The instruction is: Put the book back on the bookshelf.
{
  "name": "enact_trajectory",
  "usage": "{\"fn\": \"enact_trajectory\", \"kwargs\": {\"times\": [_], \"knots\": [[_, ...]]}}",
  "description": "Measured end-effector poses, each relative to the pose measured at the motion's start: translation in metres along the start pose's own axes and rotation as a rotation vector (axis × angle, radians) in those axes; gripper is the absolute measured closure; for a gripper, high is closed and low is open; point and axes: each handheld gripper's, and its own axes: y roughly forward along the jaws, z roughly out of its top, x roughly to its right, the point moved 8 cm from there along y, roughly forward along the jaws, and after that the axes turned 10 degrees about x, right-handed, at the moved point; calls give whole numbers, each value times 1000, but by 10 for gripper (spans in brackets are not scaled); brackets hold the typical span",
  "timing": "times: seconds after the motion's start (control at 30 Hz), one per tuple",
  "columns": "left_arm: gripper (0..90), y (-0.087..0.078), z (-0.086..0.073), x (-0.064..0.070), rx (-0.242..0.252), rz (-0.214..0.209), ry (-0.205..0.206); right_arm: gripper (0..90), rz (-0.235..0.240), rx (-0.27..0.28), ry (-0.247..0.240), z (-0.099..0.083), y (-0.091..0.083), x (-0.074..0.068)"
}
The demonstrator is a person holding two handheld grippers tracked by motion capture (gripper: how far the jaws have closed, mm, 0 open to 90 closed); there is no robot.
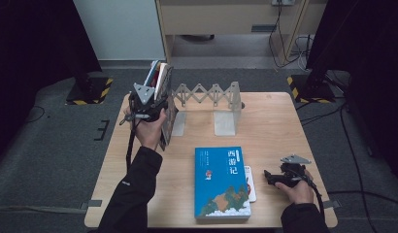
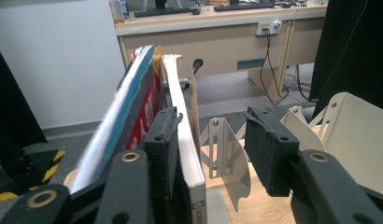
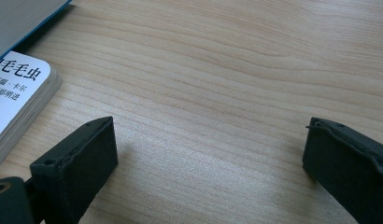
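1. My left hand-held gripper point(image 1: 149, 108) has its jaws apart beside the upright books point(image 1: 160, 80) at the left end of the metal rack point(image 1: 207, 94); I judge them stiff and heavy, best pinched low on the spines.
2. My right hand-held gripper point(image 3: 208, 158) rests with jaws apart right of the blue book point(image 1: 222, 182), lying flat on the worktop point(image 1: 274, 126) in front of the rack.
3. The left gripper view shows one pad point(image 2: 164, 140) touching a cover; the high view cannot.

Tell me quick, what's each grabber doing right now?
Left gripper: open, one jaw pressed against the standing books, nothing clamped.
Right gripper: open, holding nothing, low over the table.
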Motion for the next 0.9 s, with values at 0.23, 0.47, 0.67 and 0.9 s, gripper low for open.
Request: {"fn": "enact_trajectory", "kwargs": {"times": [0.23, 0.47, 0.67, 0.9], "knots": [[472, -10, 11, 3, 42, -51, -31, 34, 0, 0, 0, 0, 0, 0], [383, -24, 20, 3, 61, -99, -59, 34, 0, 0, 0, 0, 0, 0], [314, -39, 19, 3, 35, -171, -111, 26, 6, -4, -1, 0, 0, 0], [279, -56, 6, 8, -8, -250, -128, 9, 18, -5, 9, 0, 0, -1]]}}
